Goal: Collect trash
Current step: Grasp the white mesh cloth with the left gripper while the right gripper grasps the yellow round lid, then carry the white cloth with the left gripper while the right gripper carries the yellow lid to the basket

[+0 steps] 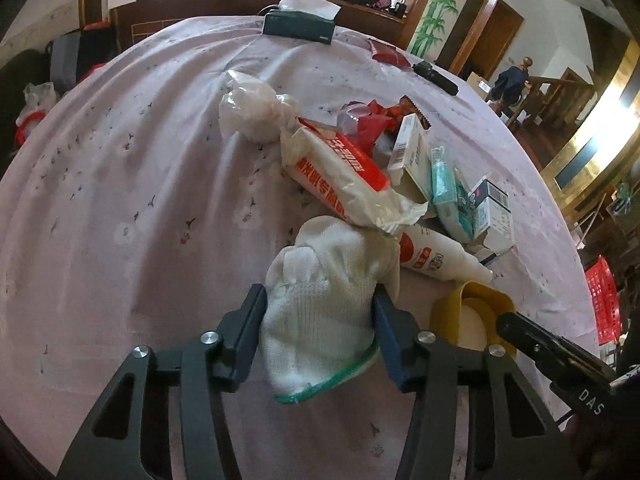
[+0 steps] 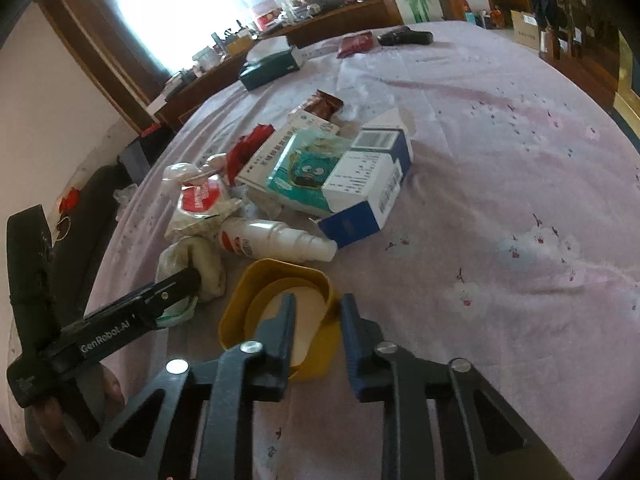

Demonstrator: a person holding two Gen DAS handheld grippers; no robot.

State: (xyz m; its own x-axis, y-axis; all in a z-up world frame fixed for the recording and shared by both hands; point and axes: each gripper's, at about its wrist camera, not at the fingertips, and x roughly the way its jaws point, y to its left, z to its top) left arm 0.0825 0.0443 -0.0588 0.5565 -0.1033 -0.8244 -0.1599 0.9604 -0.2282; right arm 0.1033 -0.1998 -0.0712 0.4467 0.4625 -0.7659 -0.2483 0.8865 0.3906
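My left gripper [image 1: 320, 300] is shut on a white knit glove [image 1: 324, 304] with a green cuff, at the near end of a trash pile. The glove also shows in the right wrist view [image 2: 202, 264]. My right gripper [image 2: 318, 308] is shut on the right wall of a yellow container [image 2: 276, 276], one finger inside and one outside. The container also shows in the left wrist view [image 1: 472, 308]. Beyond lie a white bottle [image 2: 276, 238], a white and orange wrapper [image 1: 340, 172], a tied plastic bag [image 1: 256, 108], a blue and white box [image 2: 364, 184] and a teal packet [image 2: 308, 168].
The round table has a pink cloth [image 2: 500, 184]. A dark tissue box [image 1: 300, 26] stands at the far edge, with a red packet [image 1: 386, 52] and a black object [image 1: 436, 74] to its right. A red basket [image 1: 604, 300] sits off the table's right side.
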